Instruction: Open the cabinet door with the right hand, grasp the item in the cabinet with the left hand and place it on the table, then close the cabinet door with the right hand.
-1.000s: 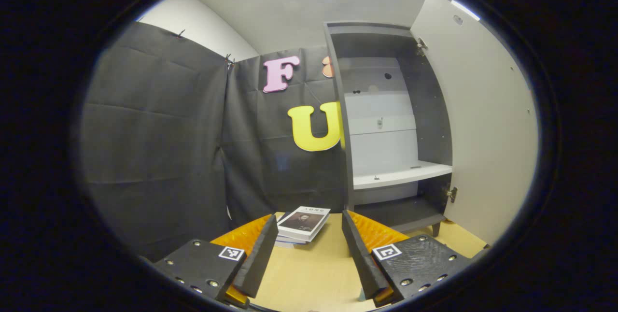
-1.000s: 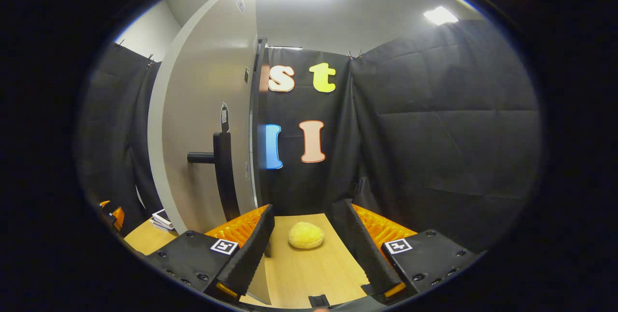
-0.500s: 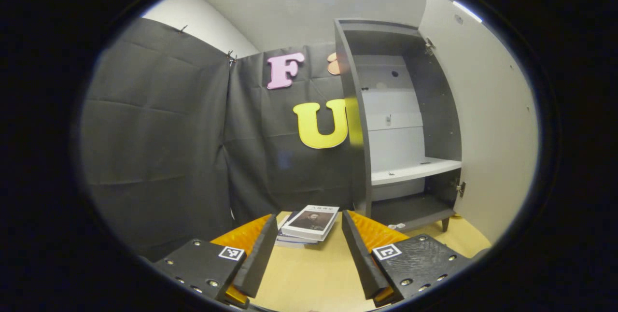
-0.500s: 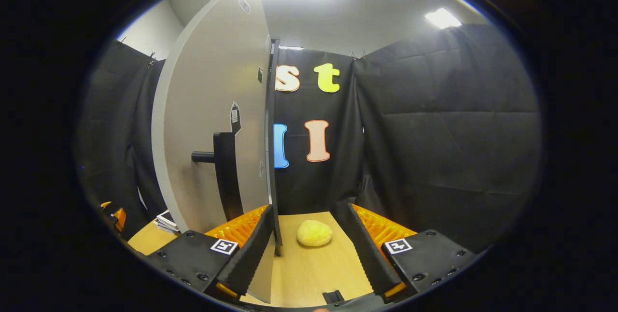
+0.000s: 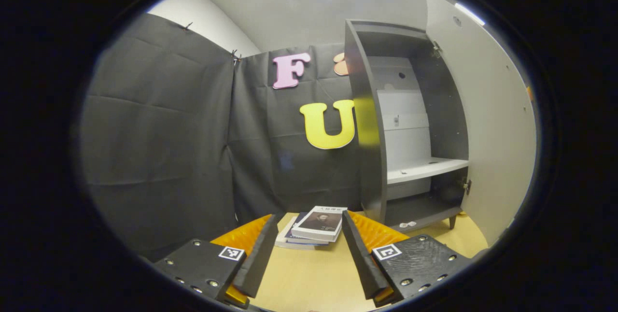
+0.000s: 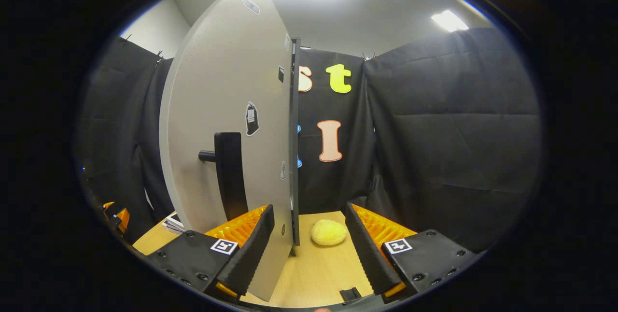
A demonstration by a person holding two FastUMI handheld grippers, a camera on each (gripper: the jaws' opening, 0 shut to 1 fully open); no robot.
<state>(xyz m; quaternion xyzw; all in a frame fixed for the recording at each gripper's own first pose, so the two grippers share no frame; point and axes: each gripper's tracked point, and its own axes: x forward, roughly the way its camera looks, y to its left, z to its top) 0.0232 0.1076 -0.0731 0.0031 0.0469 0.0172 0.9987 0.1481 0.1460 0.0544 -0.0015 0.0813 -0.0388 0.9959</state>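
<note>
Standing open on the worktop, the cabinet shows its dark inside and a pale shelf in the left gripper view, with the door swung out to the right on its hinges. A stack of books lies on the worktop just left of the cabinet's foot, and a small pale scrap sits on the cabinet's bottom board. The left tongs hang low over the worktop with the fingers spread wide and nothing between them; the books appear beyond the gap.

From the right gripper view, the door is seen from its outer face, edge-on toward the middle, carrying a dark upright handle on a short stub and a few small stickers. The right tongs are released too, fingers wide apart; the door's lower edge falls in the gap, close by the left finger, though whether it touches I cannot tell. A yellow, rounded, soft-looking lump rests on the worktop just right of the door's edge, beyond the fingertips, touched by neither finger. The other tongs peek in at the far left edge.
</note>
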